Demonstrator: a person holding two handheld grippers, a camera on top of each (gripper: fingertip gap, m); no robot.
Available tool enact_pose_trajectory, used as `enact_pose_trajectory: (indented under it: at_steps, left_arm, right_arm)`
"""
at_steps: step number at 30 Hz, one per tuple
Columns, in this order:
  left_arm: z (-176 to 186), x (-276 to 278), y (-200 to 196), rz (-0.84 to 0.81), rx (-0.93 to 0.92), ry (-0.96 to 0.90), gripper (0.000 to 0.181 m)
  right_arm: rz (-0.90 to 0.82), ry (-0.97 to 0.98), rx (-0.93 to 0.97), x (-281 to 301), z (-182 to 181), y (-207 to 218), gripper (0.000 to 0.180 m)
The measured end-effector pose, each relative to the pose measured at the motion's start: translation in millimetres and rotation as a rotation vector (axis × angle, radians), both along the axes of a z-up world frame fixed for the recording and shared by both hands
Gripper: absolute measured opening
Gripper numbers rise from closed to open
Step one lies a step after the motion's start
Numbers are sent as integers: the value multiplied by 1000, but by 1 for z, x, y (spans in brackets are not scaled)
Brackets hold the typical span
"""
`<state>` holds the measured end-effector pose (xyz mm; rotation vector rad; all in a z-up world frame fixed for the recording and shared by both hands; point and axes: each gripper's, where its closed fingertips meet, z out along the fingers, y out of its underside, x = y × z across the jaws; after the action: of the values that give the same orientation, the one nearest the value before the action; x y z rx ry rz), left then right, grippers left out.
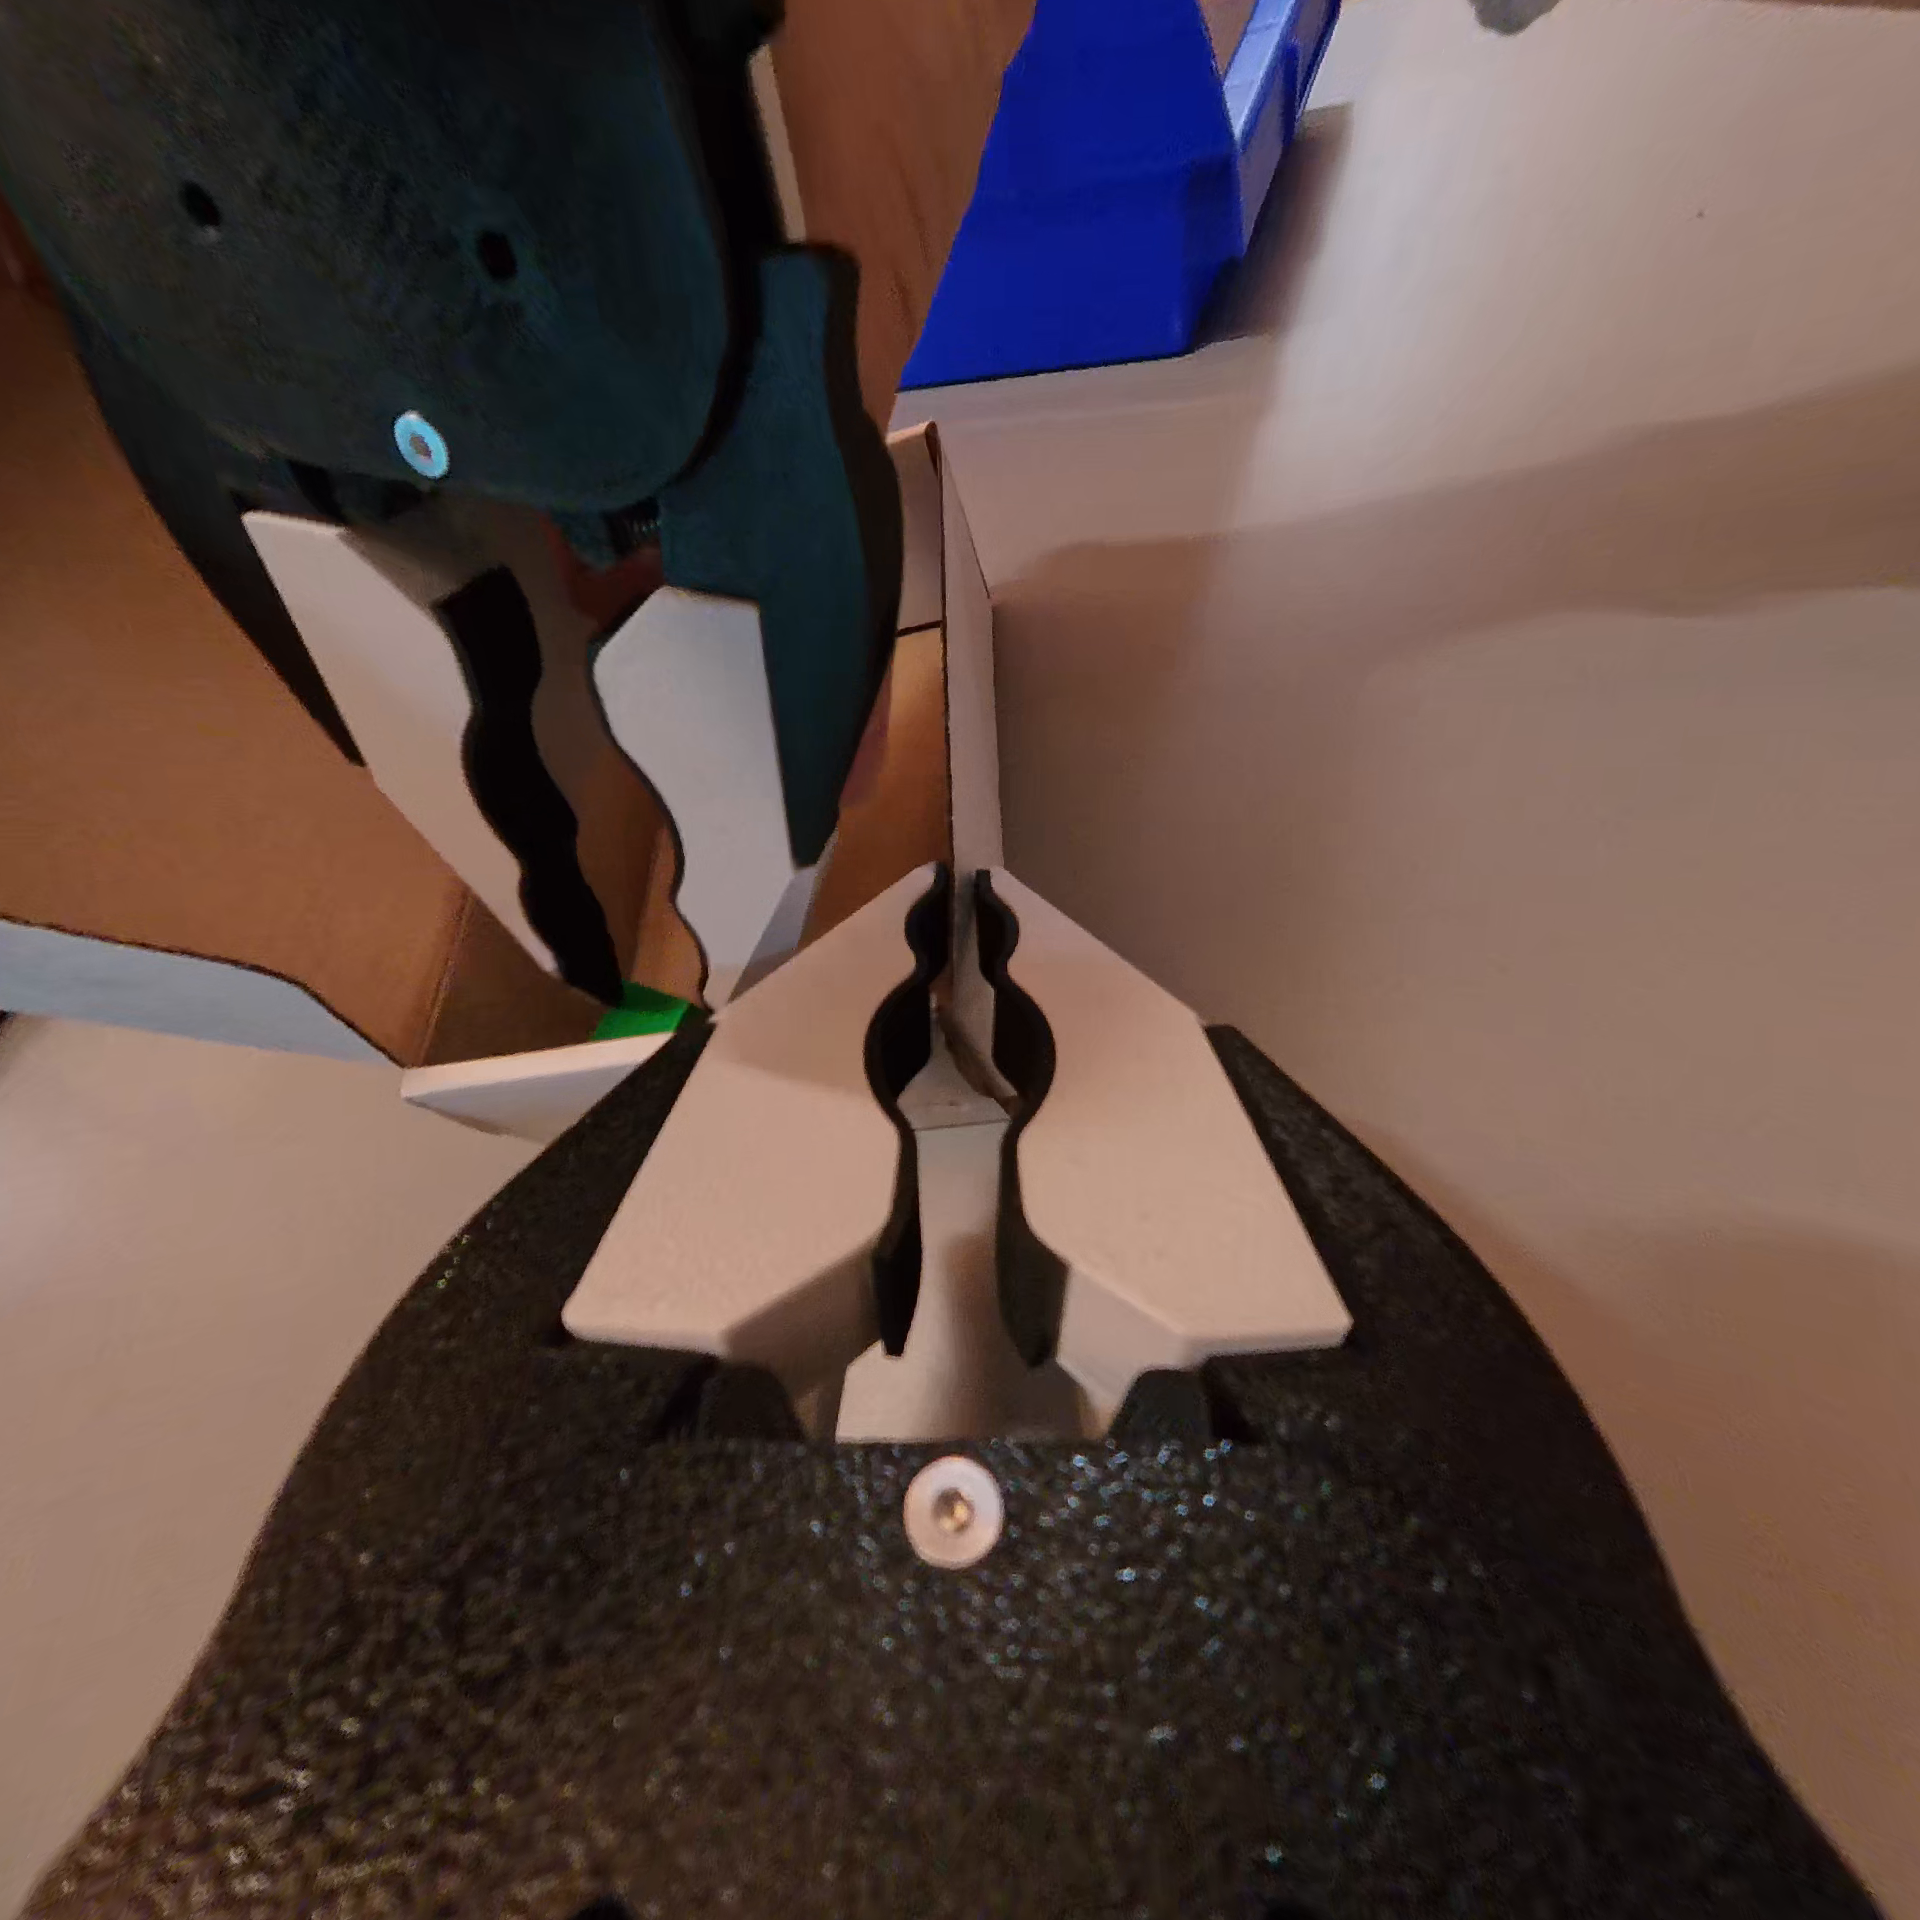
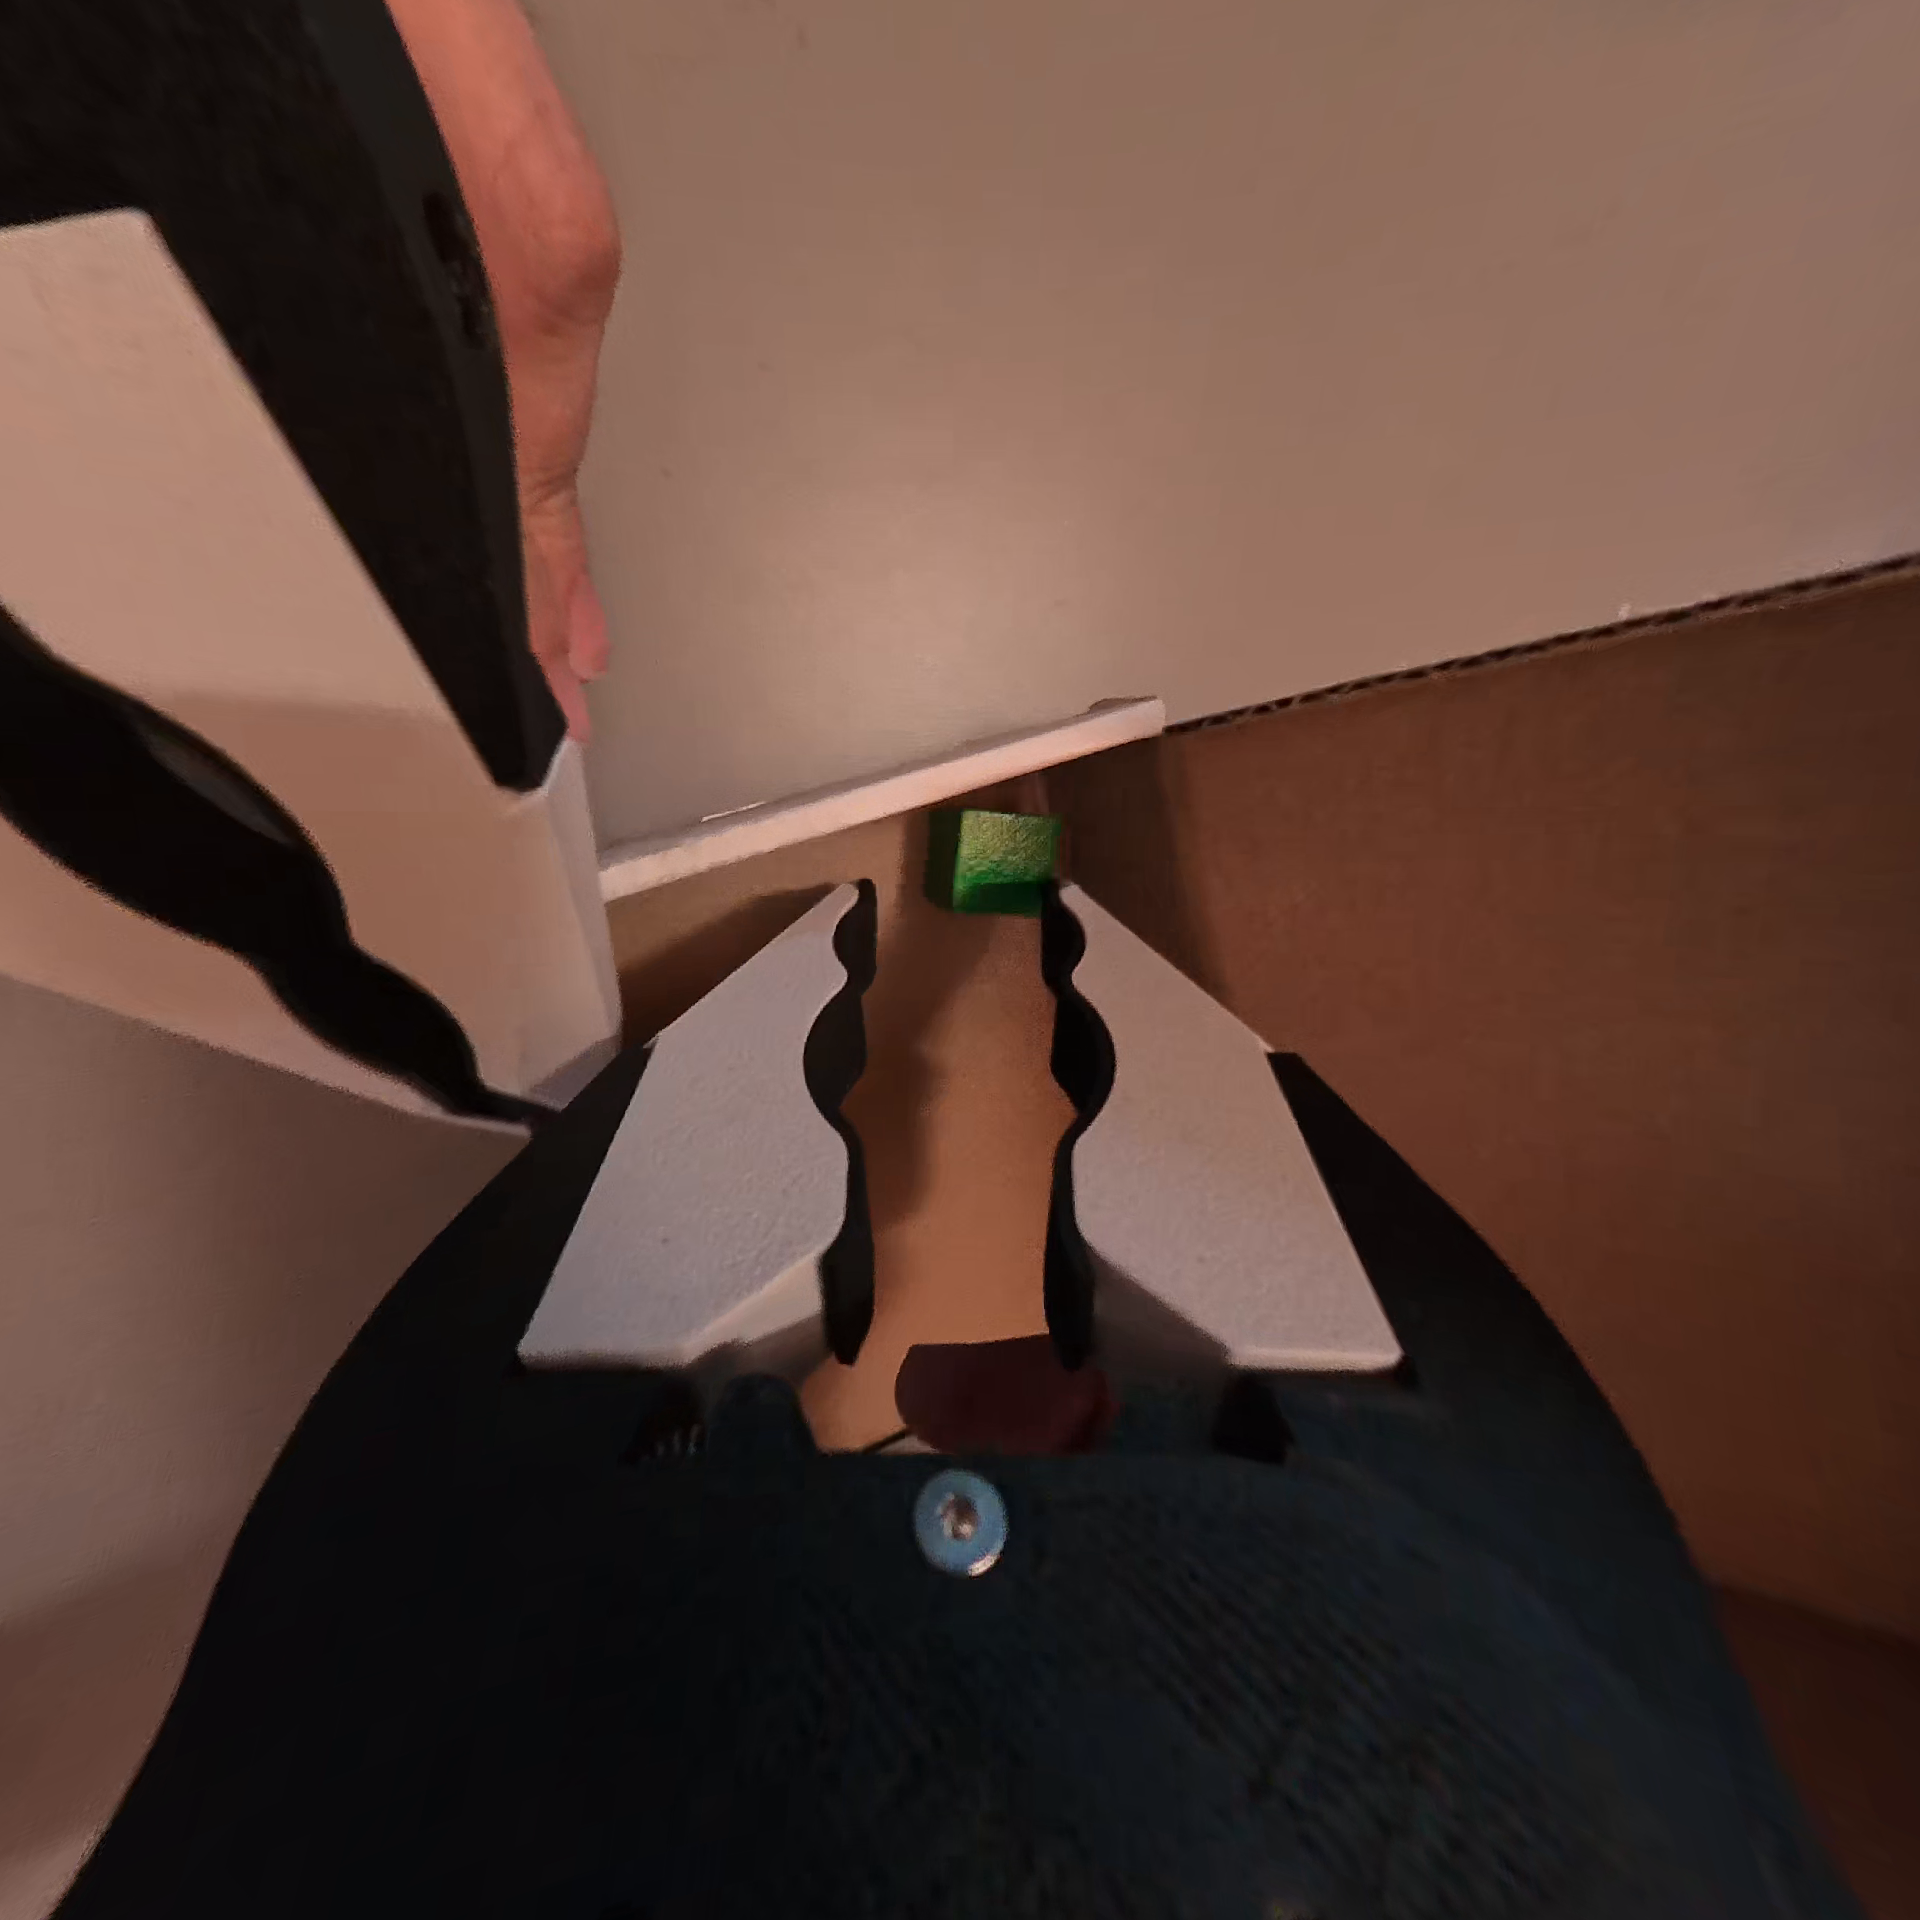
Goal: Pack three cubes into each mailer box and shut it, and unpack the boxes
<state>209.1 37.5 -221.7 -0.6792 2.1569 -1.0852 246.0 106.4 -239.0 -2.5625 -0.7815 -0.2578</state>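
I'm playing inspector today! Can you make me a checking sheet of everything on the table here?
Surface: pale table, bare where seen.
Job's things: open mailer box, brown inside, white outside; green cube in its corner.
Clutter: blue bin behind the box.
Grippers: left gripper shut on a white box flap; right gripper open, reaching inside toward the cube.
Cables: nothing seen.
Surroundings: a hand holding the left gripper.

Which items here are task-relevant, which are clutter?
Job:
- white-and-brown cardboard mailer box
- small green cube inside it
- left gripper, pinching the box wall
- right gripper, open over the cube

Lying about:
- blue plastic bin
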Motion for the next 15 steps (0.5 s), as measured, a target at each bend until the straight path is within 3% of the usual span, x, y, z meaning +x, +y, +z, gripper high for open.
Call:
enact_pose_trajectory:
  at_steps: [2, 4, 10, 11, 12, 15]
  left_arm:
    - [0, 0, 0, 0, 0, 0, 1]
    - [0, 0, 0, 1, 0, 0, 1]
    - [0, 0, 0, 4, 3, -3, 1]
    - [0, 0, 0, 3, 2, -3, 1]
    - [0, 0, 0, 3, 2, -2, 1]
    - [0, 0, 0, 1, 0, -1, 1]
  right_arm:
    - [2, 6, -18, -2, 1, -4, 32]
    - [-15, -31, 6, 3, 3, -1, 52]
    - [-154, 136, 17, -1, -10, 7, 43]
    - [-181, 164, 10, -1, -11, 6, 40]
    - [-205, 178, 24, 1, -9, 7, 24]
    - [-214, 173, 29, 3, -1, 0, 20]
